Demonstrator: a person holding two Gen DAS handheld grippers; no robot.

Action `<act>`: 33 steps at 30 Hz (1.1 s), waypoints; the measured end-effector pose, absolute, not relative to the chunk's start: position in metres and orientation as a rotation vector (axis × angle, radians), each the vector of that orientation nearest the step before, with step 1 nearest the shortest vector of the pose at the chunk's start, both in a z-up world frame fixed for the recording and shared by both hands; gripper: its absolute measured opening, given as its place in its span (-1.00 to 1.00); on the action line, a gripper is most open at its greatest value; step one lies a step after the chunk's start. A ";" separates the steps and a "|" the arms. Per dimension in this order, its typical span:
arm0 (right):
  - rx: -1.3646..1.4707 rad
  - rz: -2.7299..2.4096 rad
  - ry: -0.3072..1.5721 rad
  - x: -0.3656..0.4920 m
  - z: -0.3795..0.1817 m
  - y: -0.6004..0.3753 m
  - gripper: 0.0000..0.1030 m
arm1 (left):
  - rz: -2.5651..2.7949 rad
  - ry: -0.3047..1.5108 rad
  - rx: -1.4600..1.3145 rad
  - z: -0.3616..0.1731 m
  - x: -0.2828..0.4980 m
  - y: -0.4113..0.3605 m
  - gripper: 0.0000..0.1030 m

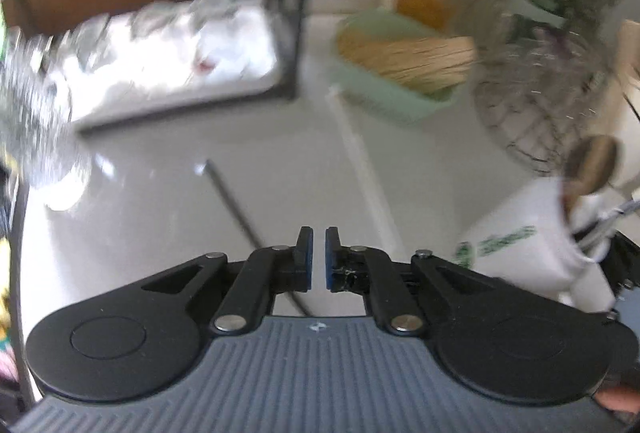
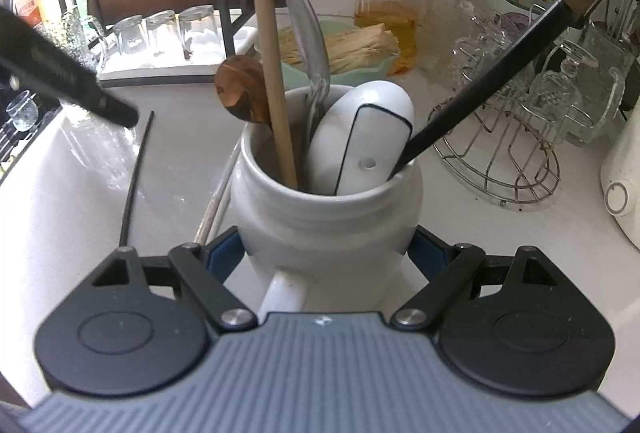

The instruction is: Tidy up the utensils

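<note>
My right tool (image 2: 326,257) is clenched on the white jar (image 2: 326,211), its blue pads pressed against the jar's lower sides, and the jar stands upright on the pale worktop (image 2: 72,217). Inside the jar I see a wooden spoon (image 2: 240,89) with its bowl up, a long wooden stick (image 2: 268,45), a metal spoon (image 2: 308,33), a white ladle (image 2: 360,137) and a black chopstick (image 2: 492,77) leaning out to the right. My left tool (image 1: 316,259) holds nothing; its pads stand a narrow gap apart over the worktop, above a thin black chopstick (image 1: 234,203) lying flat, with a white one (image 1: 362,157) beside it. The left view is blurred. Behind the jar sit a green tray of straws (image 2: 360,45), a red-lidded container (image 2: 388,1) and a wire rack (image 2: 500,161) with glassware.
</note>
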State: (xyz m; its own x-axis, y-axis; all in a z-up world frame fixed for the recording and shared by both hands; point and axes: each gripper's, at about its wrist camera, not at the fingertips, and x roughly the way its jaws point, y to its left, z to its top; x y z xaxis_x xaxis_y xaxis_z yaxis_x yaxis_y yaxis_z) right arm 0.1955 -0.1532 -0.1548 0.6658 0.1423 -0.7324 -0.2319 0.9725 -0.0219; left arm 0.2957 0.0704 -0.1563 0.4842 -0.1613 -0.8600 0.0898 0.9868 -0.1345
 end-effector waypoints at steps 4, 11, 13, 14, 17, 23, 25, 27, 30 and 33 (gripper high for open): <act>-0.116 0.196 0.831 0.196 -0.154 -0.151 0.74 | -0.075 1.076 -0.125 -0.179 0.309 0.100 -0.53; -0.120 0.170 0.863 0.199 -0.152 -0.148 0.74 | -0.017 1.068 -0.158 -0.203 0.339 0.127 -0.43; -0.120 0.161 0.868 0.199 -0.152 -0.147 0.74 | -0.010 1.062 -0.146 -0.208 0.349 0.128 -0.43; -0.119 0.156 0.870 0.199 -0.152 -0.147 0.74 | -0.006 1.056 -0.141 -0.208 0.354 0.128 -0.43; -0.114 0.139 0.877 0.200 -0.152 -0.146 0.75 | 0.000 1.045 -0.130 -0.212 0.366 0.131 -0.44; -0.112 0.117 0.890 0.201 -0.152 -0.143 0.75 | 0.010 1.050 -0.036 -0.214 0.390 0.120 -0.44; -0.108 0.110 0.888 0.201 -0.152 -0.143 0.75 | 0.014 1.065 -0.004 -0.212 0.391 0.115 -0.49; -0.106 0.106 0.885 0.201 -0.152 -0.142 0.75 | 0.015 1.089 -0.002 -0.210 0.395 0.111 -0.63; -0.103 0.100 0.883 0.200 -0.152 -0.142 0.75 | 0.001 1.111 0.041 -0.209 0.400 0.102 -0.82; -0.101 0.097 0.878 0.198 -0.152 -0.140 0.75 | -0.014 1.095 0.088 -0.210 0.397 0.095 -0.89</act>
State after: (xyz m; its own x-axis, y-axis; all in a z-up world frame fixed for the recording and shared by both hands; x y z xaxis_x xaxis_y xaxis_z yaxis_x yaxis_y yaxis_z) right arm 0.1981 -0.1401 -0.1524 0.6353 0.0430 -0.7711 -0.1260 0.9908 -0.0485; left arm 0.3971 0.0952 -0.2097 0.4585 0.0316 -0.8881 0.0550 0.9964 0.0639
